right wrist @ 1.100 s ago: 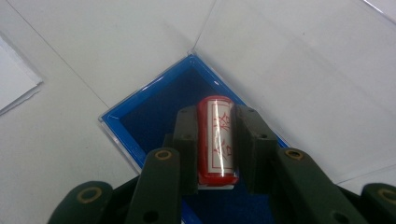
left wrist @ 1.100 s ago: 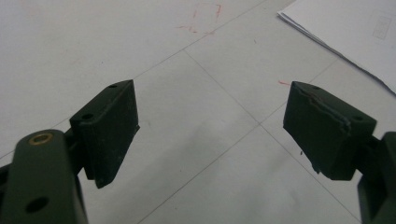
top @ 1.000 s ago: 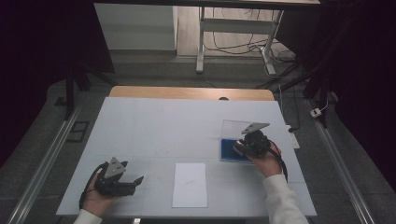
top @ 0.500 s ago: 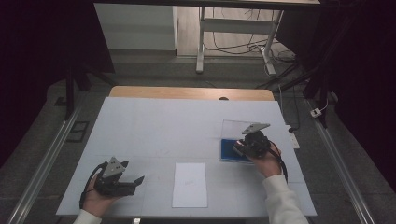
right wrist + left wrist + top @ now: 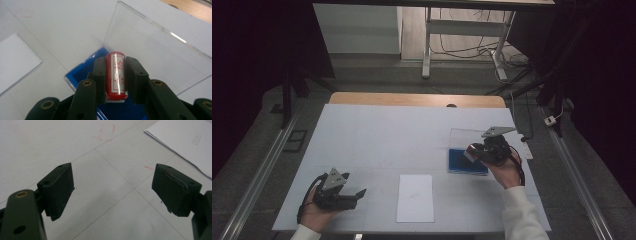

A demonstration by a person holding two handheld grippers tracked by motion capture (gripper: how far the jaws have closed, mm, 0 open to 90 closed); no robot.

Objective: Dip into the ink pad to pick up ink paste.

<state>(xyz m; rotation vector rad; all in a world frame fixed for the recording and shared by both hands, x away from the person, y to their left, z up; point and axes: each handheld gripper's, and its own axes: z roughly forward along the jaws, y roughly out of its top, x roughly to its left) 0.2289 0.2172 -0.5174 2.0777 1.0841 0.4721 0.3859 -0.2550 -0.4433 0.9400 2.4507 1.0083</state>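
Note:
My right gripper (image 5: 475,152) is shut on a red stamp (image 5: 115,75), a short cylinder with a white label printed in red. It hangs over a blue ink pad (image 5: 467,162) whose clear lid (image 5: 160,52) stands open behind it. A white sheet of paper (image 5: 415,197) lies near the table's front edge, between the two hands. My left gripper (image 5: 360,193) rests at the front left, open, its black pads (image 5: 60,188) wide apart with bare table between them. In the left gripper view the paper's corner (image 5: 185,142) lies ahead to the right.
The white table (image 5: 377,135) has a wooden strip (image 5: 417,99) along its far edge. Faint red marks (image 5: 106,131) are drawn on the surface. Metal rails (image 5: 257,180) run along both sides, and cables (image 5: 462,50) lie on the floor behind.
The right gripper with the stamp has shifted slightly over the ink pad. The left gripper has stayed in place.

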